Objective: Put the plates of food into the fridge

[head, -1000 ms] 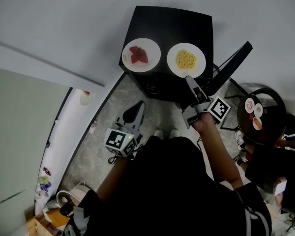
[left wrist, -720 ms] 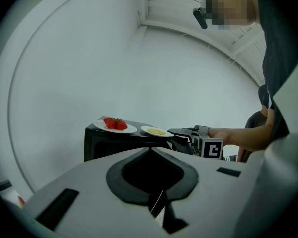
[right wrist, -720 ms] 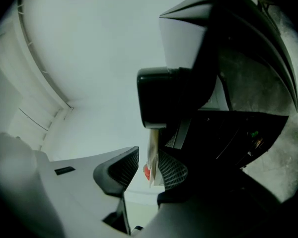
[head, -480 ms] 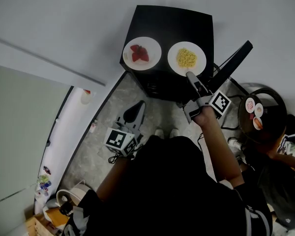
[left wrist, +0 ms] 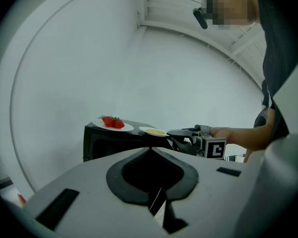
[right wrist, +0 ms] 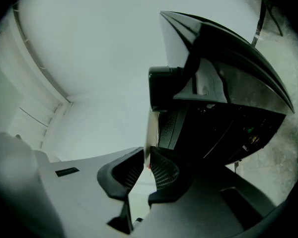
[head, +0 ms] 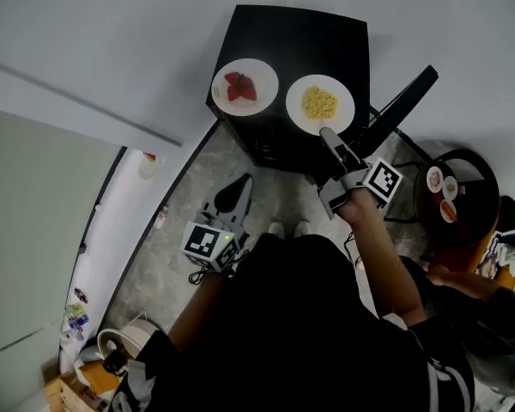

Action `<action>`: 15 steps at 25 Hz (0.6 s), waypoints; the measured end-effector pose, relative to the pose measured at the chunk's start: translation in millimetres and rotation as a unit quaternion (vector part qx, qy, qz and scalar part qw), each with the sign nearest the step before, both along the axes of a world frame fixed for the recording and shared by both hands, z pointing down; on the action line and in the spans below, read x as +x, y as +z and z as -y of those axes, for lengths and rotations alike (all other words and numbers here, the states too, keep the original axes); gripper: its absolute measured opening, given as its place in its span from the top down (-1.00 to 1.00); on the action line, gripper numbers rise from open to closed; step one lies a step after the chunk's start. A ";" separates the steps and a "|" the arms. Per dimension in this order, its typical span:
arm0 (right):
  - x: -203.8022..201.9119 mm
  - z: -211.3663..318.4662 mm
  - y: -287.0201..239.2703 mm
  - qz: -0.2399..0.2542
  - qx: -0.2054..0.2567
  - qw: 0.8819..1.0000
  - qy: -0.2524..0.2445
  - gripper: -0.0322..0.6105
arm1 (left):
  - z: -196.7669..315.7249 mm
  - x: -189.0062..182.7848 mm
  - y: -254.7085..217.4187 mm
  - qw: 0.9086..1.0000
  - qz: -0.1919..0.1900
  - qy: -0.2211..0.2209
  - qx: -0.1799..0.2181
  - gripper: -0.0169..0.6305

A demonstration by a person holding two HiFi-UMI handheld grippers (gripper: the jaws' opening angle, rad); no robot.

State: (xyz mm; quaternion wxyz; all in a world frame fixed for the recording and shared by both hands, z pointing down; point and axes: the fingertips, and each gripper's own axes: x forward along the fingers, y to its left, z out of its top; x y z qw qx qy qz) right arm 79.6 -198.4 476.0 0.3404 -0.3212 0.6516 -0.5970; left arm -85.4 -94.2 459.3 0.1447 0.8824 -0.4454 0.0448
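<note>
Two white plates sit on top of a black cabinet [head: 326, 45]. The left plate [head: 264, 93] holds strawberries and the right plate [head: 299, 110] holds yellow noodles. My right gripper [head: 324, 132] is at the noodle plate's near rim, jaws shut on it; in the right gripper view the plate's edge [right wrist: 152, 128] runs between the pads of my right gripper [right wrist: 148, 157]. My left gripper [head: 243, 183] hangs low over the floor, shut and holding nothing. In the left gripper view, beyond my left gripper [left wrist: 150, 150], stand the strawberry plate [left wrist: 102, 125] and the noodle plate [left wrist: 145, 131].
A round black table [head: 472, 178] with small dishes stands at the right, with a seated person [head: 489, 290] beside it. A black slanted bar [head: 403, 106] leans by the cabinet's right side. A white wall and a ledge [head: 112, 230] run along the left.
My right gripper moved forward to the noodle plate's rim and closed on it. The plate has shifted slightly toward the cabinet's near edge. The left gripper stayed still.
</note>
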 end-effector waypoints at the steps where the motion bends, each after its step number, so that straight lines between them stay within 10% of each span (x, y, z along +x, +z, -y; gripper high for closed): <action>1: -1.4 -3.1 -0.3 -0.003 0.002 1.000 -0.004 0.74 | -1.6 0.5 -0.2 1.000 0.000 0.000 0.000 0.88; 15: -20.7 -61.7 -10.7 -0.003 0.021 0.999 -0.046 0.74 | -38.7 1.0 -3.1 1.000 -0.005 0.000 -0.007 0.88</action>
